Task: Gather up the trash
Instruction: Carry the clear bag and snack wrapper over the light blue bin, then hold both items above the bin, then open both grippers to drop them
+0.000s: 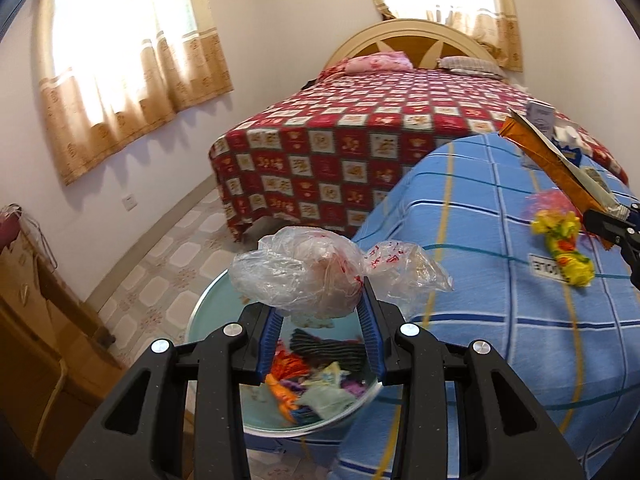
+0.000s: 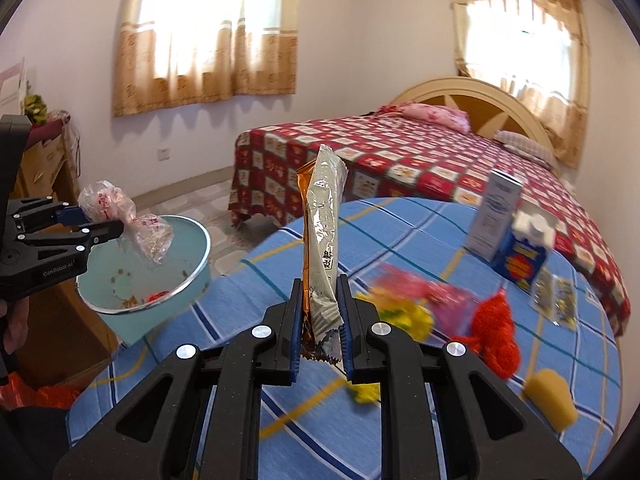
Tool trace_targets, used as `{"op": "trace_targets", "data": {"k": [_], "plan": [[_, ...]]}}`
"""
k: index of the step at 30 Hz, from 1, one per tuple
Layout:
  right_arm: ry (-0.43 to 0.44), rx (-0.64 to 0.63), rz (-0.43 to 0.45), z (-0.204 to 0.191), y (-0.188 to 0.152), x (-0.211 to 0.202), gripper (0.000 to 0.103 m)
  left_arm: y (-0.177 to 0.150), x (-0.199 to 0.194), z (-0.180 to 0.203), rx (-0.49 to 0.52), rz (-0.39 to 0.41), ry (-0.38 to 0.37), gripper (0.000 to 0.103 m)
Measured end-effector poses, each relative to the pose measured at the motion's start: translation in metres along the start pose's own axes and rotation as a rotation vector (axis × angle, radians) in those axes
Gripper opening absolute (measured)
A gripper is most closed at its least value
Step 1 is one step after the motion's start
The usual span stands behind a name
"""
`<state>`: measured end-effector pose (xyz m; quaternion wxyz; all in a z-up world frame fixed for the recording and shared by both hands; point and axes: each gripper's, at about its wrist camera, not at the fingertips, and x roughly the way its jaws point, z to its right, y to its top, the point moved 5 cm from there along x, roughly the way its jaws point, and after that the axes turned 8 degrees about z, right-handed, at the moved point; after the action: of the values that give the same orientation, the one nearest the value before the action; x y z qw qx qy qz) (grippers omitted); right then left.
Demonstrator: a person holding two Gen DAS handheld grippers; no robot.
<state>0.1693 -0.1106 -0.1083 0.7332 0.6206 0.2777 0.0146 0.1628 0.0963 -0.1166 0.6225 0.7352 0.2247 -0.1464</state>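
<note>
My left gripper (image 1: 320,304) is shut on a crumpled clear plastic bag (image 1: 304,268) with red print and holds it above the pale green trash basin (image 1: 200,312), which holds several wrappers. In the right wrist view the same gripper (image 2: 116,226) holds the bag (image 2: 120,216) over the basin (image 2: 192,276). My right gripper (image 2: 320,312) is shut on a long orange and silver snack wrapper (image 2: 322,232) that stands upright above the blue checked table (image 2: 400,224). That wrapper also shows in the left wrist view (image 1: 556,160).
On the table lie a yellow wrapper (image 2: 408,316), a pink wrapper (image 2: 436,292), a red mesh (image 2: 496,332), a yellow sponge (image 2: 552,400), a blue and white carton (image 2: 524,256) and a white box (image 2: 496,216). A bed with a red quilt (image 2: 400,160) stands behind. A wooden cabinet (image 1: 36,320) stands at left.
</note>
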Motion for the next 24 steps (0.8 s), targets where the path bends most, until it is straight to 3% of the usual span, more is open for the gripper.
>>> {"op": "trace_targets", "data": {"k": [24], "plan": [[0.131, -0.129, -0.046, -0.074, 0.021, 0.064, 0.016, -0.026, 0.007, -0.076, -0.049, -0.043, 0.139, 0.037]]}}
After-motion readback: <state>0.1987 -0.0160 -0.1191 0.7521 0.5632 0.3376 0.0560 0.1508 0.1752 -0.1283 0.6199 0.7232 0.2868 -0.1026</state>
